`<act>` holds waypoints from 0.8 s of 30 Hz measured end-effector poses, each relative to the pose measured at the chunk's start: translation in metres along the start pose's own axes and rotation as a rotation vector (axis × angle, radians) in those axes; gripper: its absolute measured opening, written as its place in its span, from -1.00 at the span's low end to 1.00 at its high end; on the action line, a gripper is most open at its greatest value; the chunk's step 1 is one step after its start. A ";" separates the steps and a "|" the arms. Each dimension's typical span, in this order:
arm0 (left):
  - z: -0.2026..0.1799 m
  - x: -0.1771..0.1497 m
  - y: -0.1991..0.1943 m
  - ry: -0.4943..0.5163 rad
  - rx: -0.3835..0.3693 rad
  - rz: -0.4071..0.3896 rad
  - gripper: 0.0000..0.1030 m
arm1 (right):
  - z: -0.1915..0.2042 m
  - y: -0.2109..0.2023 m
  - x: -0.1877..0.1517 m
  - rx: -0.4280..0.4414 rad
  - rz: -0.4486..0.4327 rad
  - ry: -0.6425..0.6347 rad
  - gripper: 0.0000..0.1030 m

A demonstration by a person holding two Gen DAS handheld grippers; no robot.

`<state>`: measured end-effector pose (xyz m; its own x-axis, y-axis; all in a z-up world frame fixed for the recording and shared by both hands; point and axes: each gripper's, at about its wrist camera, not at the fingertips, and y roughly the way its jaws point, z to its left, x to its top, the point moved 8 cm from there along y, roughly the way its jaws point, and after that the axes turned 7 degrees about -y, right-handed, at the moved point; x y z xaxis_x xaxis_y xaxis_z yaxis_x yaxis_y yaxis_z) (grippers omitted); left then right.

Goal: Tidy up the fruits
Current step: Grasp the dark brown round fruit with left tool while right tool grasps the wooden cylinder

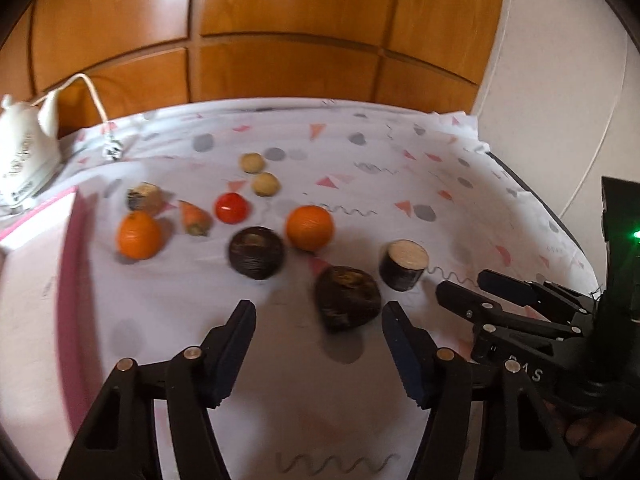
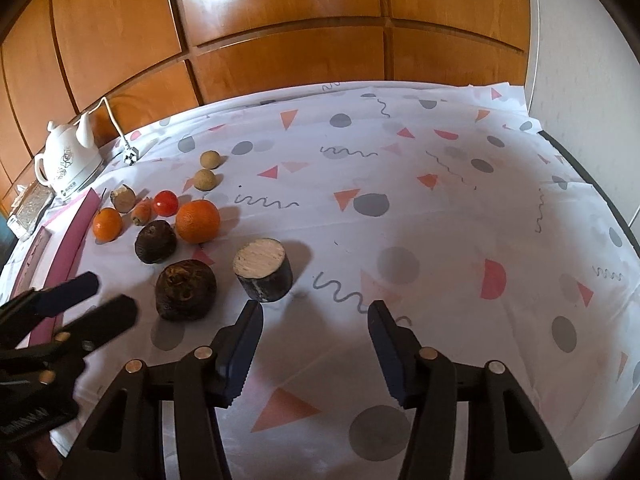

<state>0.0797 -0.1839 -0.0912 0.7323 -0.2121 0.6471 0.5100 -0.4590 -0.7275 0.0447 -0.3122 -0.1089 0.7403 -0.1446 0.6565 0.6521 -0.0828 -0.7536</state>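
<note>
Fingers of the left gripper stand parted and grasp nothing, and the dark round root lies on the table just ahead of them, nearer the right-hand finger than the middle of the gap, not yet between the pads. It is squat and rounded with no clear long axis, its rough crown turned up. Just beyond it to the right stands a cut dark cylinder, pale cut face up, upright on its flat end. In the right wrist view that cylinder sits just ahead of the right gripper, in line with its left-hand finger rather than the gap; those fingers are also parted and empty. So, as a judgement, the left gripper is nearer the root and the right gripper nearer the cylinder, and each would need a small sideways shift to centre its piece. Farther back lie another dark root, two oranges, a tomato, a carrot piece and two small tan fruits. A white kettle stands at the far left edge.
</note>
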 end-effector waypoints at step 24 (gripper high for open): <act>0.000 -0.006 0.034 0.009 0.038 -0.019 -0.08 | 0.007 0.007 0.003 0.095 -0.019 -0.003 -0.17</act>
<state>0.0926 -0.1983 -0.1197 0.7181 -0.2112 0.6631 0.5409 -0.4302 -0.7228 0.0523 -0.3059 -0.1122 0.7282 -0.1414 0.6707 0.6783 0.0083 -0.7347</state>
